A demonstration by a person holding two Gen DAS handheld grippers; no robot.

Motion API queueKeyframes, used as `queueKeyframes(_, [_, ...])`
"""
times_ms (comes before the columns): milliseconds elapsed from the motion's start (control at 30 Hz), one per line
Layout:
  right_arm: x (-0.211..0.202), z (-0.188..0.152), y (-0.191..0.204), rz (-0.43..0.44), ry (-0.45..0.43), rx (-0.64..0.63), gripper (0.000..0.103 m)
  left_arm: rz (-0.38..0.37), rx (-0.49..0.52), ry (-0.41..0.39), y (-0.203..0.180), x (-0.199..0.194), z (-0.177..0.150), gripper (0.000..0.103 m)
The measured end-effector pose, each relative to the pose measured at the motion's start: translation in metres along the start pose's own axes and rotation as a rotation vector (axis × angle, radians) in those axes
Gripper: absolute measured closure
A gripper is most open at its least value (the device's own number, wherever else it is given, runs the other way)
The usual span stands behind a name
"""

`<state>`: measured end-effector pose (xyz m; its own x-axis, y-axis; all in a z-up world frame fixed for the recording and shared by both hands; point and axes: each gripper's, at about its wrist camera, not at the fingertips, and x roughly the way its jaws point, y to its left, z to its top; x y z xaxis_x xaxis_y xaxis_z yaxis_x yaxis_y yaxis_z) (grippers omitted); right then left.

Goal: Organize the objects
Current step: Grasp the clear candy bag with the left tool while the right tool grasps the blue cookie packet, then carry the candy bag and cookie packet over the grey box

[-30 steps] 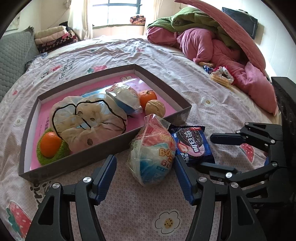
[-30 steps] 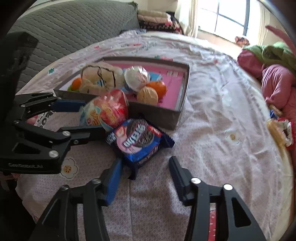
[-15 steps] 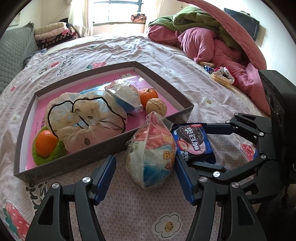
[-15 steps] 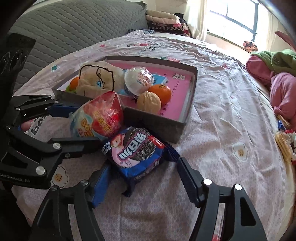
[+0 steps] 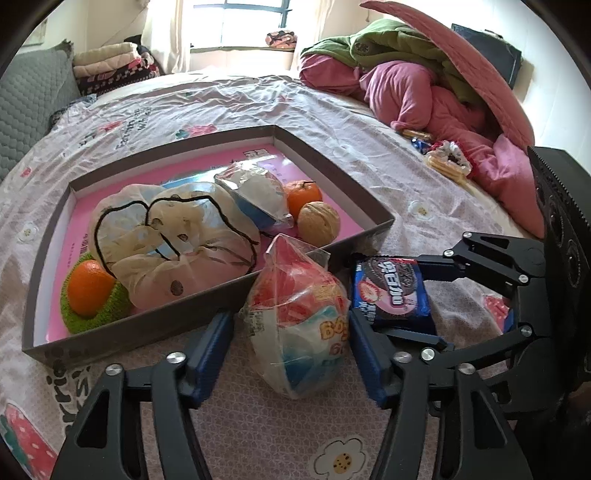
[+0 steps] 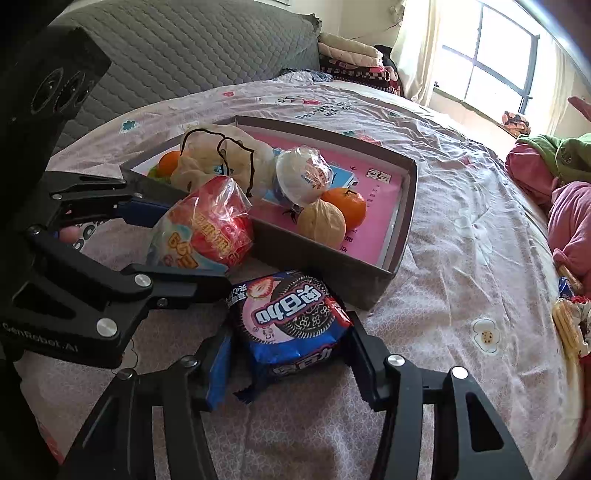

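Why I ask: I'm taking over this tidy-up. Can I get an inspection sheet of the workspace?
Surface: bed sheet, floral, wrinkled.
Job's things: tray holds a cloth bag, a wrapped ball, a walnut and two oranges. The snack bag and cookie pack lie on the sheet outside it.
Clutter: biscuits by the bedding.
Grippers: left gripper straddles the snack bag. Its jaws have just been closing, with a small gap at one pad. Right gripper has just been closing, and its pads touch both sides of the cookie pack.
Cables: nothing seen.
Surroundings: window, folded blankets, pink and green bedding.
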<state>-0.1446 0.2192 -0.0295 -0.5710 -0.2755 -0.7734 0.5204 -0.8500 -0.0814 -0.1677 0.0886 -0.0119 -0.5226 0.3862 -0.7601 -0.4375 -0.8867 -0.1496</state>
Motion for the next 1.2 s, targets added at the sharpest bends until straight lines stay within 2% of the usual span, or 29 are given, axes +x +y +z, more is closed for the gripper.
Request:
queueKeyframes(33, [-0.001,0.0,0.0,-0.004,-0.002,0.003,0.049,-0.002,-0.001,0.0,0.0,0.0,0.0,0.049])
queueKeyframes(167, [-0.009,-0.002,-0.002,-0.007,-0.014,0.013,0.05,0.019,0.014,-0.015,-0.004,-0.003,0.0,0.049])
queueKeyframes(467, [-0.041,0.01,-0.001,-0.008,-0.123,0.038,0.049,0.027,0.002,-0.081,-0.002,-0.029,0.008,0.049])
queueKeyframes(700, [-0.05,0.022,0.007,-0.021,-0.151,0.033,0.049,0.064,-0.001,-0.129,0.001,-0.051,0.011,0.049])
queueKeyframes(1200, [-0.065,0.051,0.004,-0.066,-0.227,0.081,0.049,0.138,-0.042,-0.214,0.031,-0.084,0.023,0.049])
